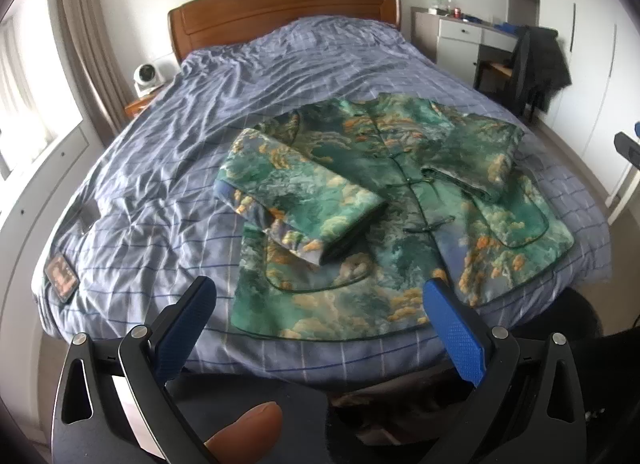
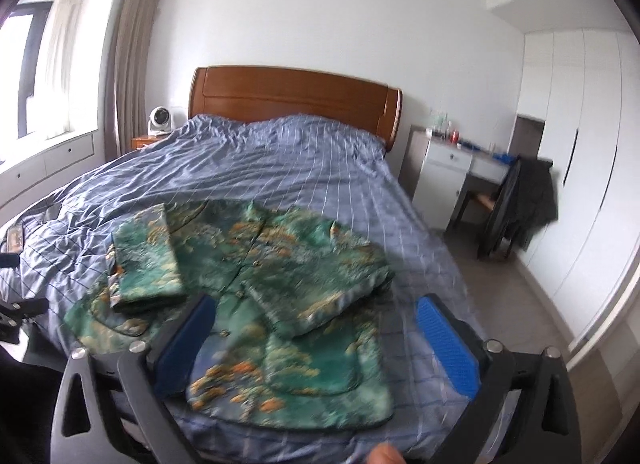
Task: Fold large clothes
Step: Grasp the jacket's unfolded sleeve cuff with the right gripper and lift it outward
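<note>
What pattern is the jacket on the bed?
Green with orange and blue cloud-like patches on the jacket; clearest in the left wrist view.

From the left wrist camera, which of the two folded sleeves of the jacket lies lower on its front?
The left sleeve: its cuff reaches down over the pocket, whereas the right sleeve stays higher, near the chest.

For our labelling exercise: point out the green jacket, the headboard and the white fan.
green jacket (image 1: 404, 232), left wrist view, front panel.
headboard (image 2: 292, 99), right wrist view, wooden face.
white fan (image 1: 144, 75), left wrist view, round grille.
</note>
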A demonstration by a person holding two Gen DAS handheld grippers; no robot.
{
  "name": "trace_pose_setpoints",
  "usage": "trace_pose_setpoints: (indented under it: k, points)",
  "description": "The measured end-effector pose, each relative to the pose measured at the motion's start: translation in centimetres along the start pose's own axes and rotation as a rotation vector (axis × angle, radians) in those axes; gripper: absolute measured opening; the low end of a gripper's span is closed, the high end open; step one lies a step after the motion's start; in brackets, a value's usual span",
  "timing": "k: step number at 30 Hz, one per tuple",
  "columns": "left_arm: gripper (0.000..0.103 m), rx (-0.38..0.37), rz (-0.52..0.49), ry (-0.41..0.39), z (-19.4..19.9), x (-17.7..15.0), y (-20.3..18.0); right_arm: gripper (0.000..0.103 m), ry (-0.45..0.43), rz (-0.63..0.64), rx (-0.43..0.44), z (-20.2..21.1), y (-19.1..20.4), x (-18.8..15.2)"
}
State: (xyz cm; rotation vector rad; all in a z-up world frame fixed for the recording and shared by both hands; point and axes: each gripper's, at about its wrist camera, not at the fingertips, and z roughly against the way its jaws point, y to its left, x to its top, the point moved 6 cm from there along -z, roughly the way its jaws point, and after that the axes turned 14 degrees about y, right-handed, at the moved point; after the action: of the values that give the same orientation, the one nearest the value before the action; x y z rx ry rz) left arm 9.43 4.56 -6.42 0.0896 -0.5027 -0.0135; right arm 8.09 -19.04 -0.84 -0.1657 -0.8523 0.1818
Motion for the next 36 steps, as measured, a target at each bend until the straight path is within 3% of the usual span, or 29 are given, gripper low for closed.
trace_pose_setpoints:
  k: [2,4,9,13,16,19,20,22,24,25,26,28,31,36]
  points:
    - [0.103,-0.003,0.011,0.004,-0.2,0.1,0.2,0.103,-0.011,0.039,0.019,-1.2,0.0,0.0]
    - [0.103,-0.010,0.020,0.012,-0.5,0.0,0.2,0.103,0.079,0.093,0.064,-3.8,0.5,-0.4]
    - [0.103,-0.002,0.025,0.019,-0.5,-0.2,0.3,0.103,0.158,0.254,0.129,-9.5,2.9,-1.5]
    - [0.103,0.006,0.039,0.016,0.0,-0.4,0.5,0.103,0.194,0.462,0.080,-15.5,5.7,-2.0]
    - [0.103,0.023,0.049,0.014,0.4,-0.8,0.9,0.102,0.268,0.625,0.059,-22.1,7.7,-2.9]
    - [0.103,0.042,0.070,0.020,0.6,-1.2,1.8,0.101,0.331,0.656,0.055,-26.6,8.2,-3.7]
    - [0.103,0.048,0.081,0.027,0.5,-1.4,2.2,0.099,0.360,0.630,0.065,-28.1,7.9,-3.8]
    - [0.103,0.054,0.103,0.044,0.1,-1.6,3.0,0.076,0.424,0.538,0.145,-29.7,6.8,-3.9]
    - [0.103,0.046,0.127,0.059,-0.2,-1.8,3.6,0.032,0.478,0.372,0.274,-29.4,5.2,-3.2]
    - [0.103,0.034,0.137,0.064,-0.4,-1.8,3.8,0.020,0.476,0.265,0.327,-28.2,4.0,-2.6]
    - [0.103,0.023,0.143,0.067,-0.6,-1.9,3.8,0.014,0.456,0.220,0.293,-27.2,2.9,-2.2]
    - [0.103,-0.006,0.160,0.079,-1.1,-1.6,4.0,0.014,0.379,0.145,0.267,-24.3,0.2,-1.2]
    - [0.102,-0.035,0.151,0.081,-1.5,-1.2,3.3,0.014,0.269,-0.020,0.202,-19.7,-7.0,0.6]
    - [0.102,-0.048,0.105,0.075,-1.7,-0.7,1.5,0.013,0.165,-0.269,-0.006,-15.1,-19.7,1.3]
